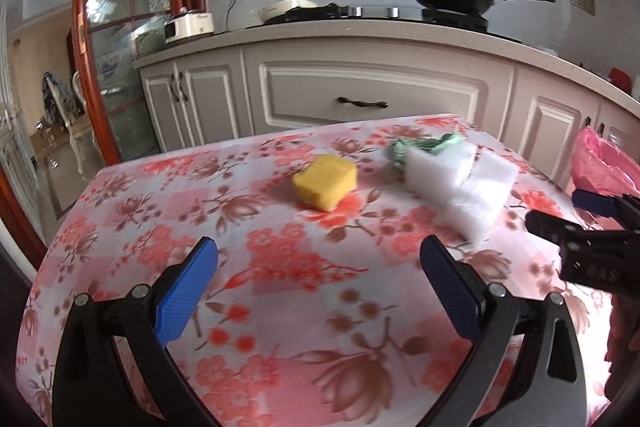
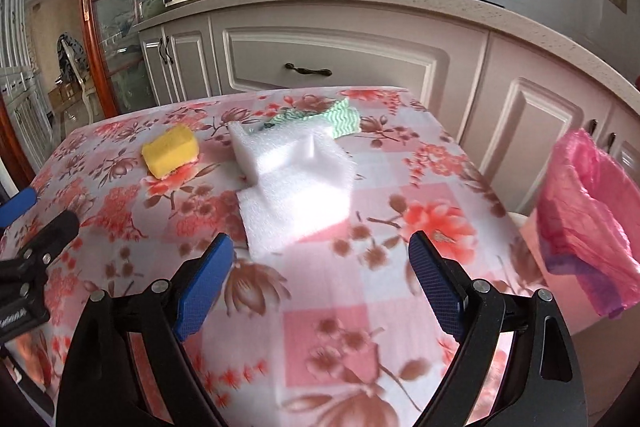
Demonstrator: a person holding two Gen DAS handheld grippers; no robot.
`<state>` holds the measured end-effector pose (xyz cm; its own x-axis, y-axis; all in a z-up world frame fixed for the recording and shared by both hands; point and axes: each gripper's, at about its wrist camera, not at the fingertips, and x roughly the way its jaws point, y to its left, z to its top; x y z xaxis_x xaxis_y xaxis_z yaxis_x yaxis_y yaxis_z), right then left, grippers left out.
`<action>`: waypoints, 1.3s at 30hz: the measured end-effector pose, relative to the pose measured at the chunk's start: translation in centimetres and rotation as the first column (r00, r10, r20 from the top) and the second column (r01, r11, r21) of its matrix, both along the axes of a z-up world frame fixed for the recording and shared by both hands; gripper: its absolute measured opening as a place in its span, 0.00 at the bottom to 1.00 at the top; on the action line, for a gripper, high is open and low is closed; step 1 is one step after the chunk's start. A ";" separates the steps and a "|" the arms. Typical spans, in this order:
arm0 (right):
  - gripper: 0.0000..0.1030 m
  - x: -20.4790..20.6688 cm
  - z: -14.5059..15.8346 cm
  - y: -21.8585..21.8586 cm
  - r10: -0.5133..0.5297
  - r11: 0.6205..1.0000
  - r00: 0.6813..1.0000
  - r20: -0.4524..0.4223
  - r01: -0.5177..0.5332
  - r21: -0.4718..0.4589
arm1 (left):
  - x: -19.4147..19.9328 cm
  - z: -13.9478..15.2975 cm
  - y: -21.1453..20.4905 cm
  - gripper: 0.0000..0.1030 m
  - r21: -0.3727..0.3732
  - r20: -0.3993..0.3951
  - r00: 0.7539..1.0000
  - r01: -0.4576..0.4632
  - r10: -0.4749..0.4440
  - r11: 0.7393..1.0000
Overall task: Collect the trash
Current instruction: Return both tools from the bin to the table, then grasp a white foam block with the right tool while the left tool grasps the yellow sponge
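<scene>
Presently, nearest the lens in the left wrist view, the left claw [image 1: 319, 263] stands released, its blue pads wide apart and holding nothing, above the floral-clothed surface [image 1: 280, 327]. The right claw [image 2: 321, 259] is likewise released and unladen in its own view, low in the frame.

Just beyond the right claw lies the white foam sheet [image 2: 294, 187], folded and resting on the surface at mid-frame. To its left, apart from it, sits the yellow sponge [image 2: 171, 151]. Behind the foam, touching or partly under its far edge, lies the green patterned cloth [image 2: 340, 117]; motion blur leaves the exact overlap uncertain.

The pink-lined bin [image 2: 588, 227] stands beside the surface at the right of the frame, its mouth open; its contents are not visible.

Assessment: collection appears not yet begun. All three items remain on the surface, and neither claw has taken hold. The foam sheet is the nearest candidate.
</scene>
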<state>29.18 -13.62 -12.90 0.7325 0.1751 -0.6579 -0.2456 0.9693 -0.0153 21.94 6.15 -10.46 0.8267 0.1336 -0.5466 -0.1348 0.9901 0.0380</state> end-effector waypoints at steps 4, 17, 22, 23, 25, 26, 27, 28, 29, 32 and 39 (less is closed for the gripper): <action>0.82 2.5 -1.0 1.4 0.003 1.000 1.000 -0.028 -0.004 -0.016 | 0.0 -0.6 1.1 0.95 -0.032 -0.020 1.000 -0.002 0.002 0.999; 0.82 7.7 -2.7 2.8 -0.149 0.984 0.978 -0.144 0.161 0.074 | 0.4 -1.3 2.1 0.95 -0.079 -0.028 1.000 -0.012 0.009 0.997; 0.82 8.8 -2.5 3.8 -0.204 0.974 0.966 -0.158 0.216 0.067 | 0.4 -1.4 2.1 0.95 -0.069 -0.035 0.999 -0.002 0.000 0.998; 0.82 9.0 -2.5 4.1 -0.220 0.972 0.963 -0.159 0.230 0.052 | 0.4 -1.5 2.2 0.95 -0.070 -0.035 0.999 -0.005 0.002 0.998; 0.82 9.5 -2.7 4.6 -0.235 0.970 0.959 -0.157 0.242 0.023 | 0.5 -1.5 2.4 0.95 -0.079 -0.037 0.999 -0.005 0.002 0.997; 0.82 9.6 -2.9 4.7 -0.236 0.970 0.959 -0.157 0.241 0.013 | 0.5 -1.5 2.4 0.95 -0.082 -0.038 0.999 -0.005 0.002 0.997; 0.82 9.7 -3.0 4.8 -0.235 0.971 0.959 -0.161 0.238 0.000 | 0.5 -1.5 2.5 0.95 -0.082 -0.037 0.999 -0.005 0.002 0.997; 0.82 9.7 -3.1 4.8 -0.232 0.972 0.958 -0.166 0.233 -0.011 | 0.5 -1.5 2.5 0.95 -0.080 -0.036 0.999 -0.003 0.000 0.997; 0.82 9.4 -3.1 4.6 -0.227 0.974 0.960 -0.162 0.228 -0.017 | 0.5 -1.5 2.4 0.95 -0.076 -0.036 0.999 -0.001 -0.002 0.997; 0.82 8.1 -2.8 3.6 -0.198 0.980 0.965 -0.174 0.195 -0.037 | 0.4 -1.3 2.3 0.95 -0.069 -0.029 1.000 0.000 -0.002 0.998; 0.82 4.4 -1.5 -0.9 -0.168 0.985 0.976 -0.137 0.161 -0.066 | 0.8 -1.2 1.6 0.95 -0.096 -0.028 0.999 0.014 -0.017 0.995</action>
<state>33.63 -14.49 -14.44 0.6469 0.0211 -0.7623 -0.0862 0.9952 -0.0456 22.74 7.72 -11.71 0.8122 0.0672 -0.5795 -0.1199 0.9914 -0.0531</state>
